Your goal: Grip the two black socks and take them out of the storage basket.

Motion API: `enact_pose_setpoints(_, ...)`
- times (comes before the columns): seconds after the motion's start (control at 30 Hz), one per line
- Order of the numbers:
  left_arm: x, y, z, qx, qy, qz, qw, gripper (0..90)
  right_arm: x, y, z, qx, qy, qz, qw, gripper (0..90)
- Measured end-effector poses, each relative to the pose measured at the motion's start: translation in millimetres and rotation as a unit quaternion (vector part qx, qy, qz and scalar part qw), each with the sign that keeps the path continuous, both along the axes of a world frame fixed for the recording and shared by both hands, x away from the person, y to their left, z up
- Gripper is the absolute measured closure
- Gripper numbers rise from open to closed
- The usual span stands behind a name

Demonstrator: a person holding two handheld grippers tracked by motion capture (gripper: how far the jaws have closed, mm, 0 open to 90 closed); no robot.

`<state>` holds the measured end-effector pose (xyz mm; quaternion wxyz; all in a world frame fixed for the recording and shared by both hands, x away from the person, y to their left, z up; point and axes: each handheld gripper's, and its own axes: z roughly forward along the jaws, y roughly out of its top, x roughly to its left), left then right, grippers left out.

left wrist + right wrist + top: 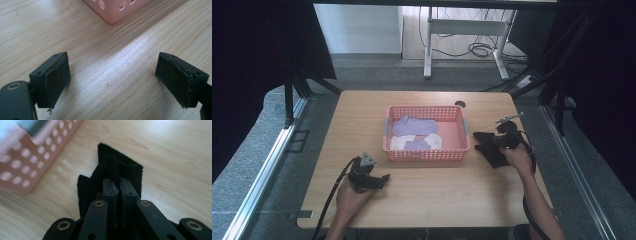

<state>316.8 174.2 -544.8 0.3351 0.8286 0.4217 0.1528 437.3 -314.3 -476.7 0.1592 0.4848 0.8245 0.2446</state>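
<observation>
A pink perforated basket stands mid-table with purple socks and a white one inside. Right of it lies a black sock on the wood. My right gripper is shut on that black sock, pinching a ribbed fold between its jaws, with the basket's corner off to the left. At the front left, my left gripper hovers over bare wood. Its pads stand wide apart with nothing between them, and a basket corner shows ahead.
The wooden table has room in front of the basket and along its left side. A small dark hole sits near the far edge. Black frame posts and curtains flank both sides, and a white desk frame stands beyond.
</observation>
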Motion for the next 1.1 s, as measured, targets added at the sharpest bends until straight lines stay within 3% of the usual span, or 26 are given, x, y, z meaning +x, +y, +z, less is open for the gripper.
enact_pose_setpoints(0.13, 0.1, 0.1, 0.0, 0.001, -0.001, -0.001, 1.0, 12.3, 2.0, -1.7, -18.5, -0.005, 0.01, -0.008, 0.9999, 84.5)
enact_pose_setpoints(0.23, 0.1, 0.1, 0.0, 0.001, 0.0, -0.001, 1.0, 12.3, 2.0, -3.8, -20.6, 0.001, 0.01, -0.012, 0.9999, 84.0)
enact_pose_setpoints(0.37, 0.1, 0.1, 0.0, 0.0, 0.0, 0.0, 1.0, 12.3, 0.8, -2.0, -17.9, -0.01, 0.012, -0.009, 0.9998, 80.6)
enact_pose_setpoints(0.53, 0.0, 0.0, 0.0, 0.0, 0.0, 0.0, 1.0, 12.2, -2.8, -2.7, -1.2, -0.001, -0.005, -0.005, 1.0, 63.2)
enact_pose_setpoints(0.57, 0.0, 0.0, 0.0, 0.0, 0.0, 0.0, 1.0, 12.2, -2.8, -2.7, -1.2, -0.001, -0.005, -0.005, 1.0, 63.2)
enact_pose_setpoints(0.6, 0.0, 0.0, 0.0, 0.0, 0.0, 0.0, 1.0, 12.3, -4.5, -3.4, 4.9, 0.006, -0.008, -0.003, 0.9999, 56.4)
enact_pose_setpoints(0.63, 0.0, 0.0, 0.0, 0.0, 0.0, 0.0, 1.0, 12.3, -4.5, -3.4, 4.9, 0.006, -0.008, -0.003, 0.9999, 56.4)
enact_pose_setpoints(0.67, 0.0, 0.1, 0.1, 0.0, 0.0, 0.0, 1.0, 12.3, -6.8, -3.4, 10.9, 0.005, -0.016, 0.0, 0.9999, 50.3)
enact_pose_setpoints(0.8, 0.0, 0.1, 0.0, 0.0, 0.0, 0.0, 1.0, 12.3, -12.4, -2.2, 23.1, 0.006, -0.036, 0.005, 0.9993, 40.7)
enact_pose_setpoints(1.1, 0.0, 0.1, 0.0, 0.0, 0.0, 0.0, 1.0, 12.2, -28.5, 5.3, 47.8, -0.001, -0.071, 0.032, 0.997, 28.4)
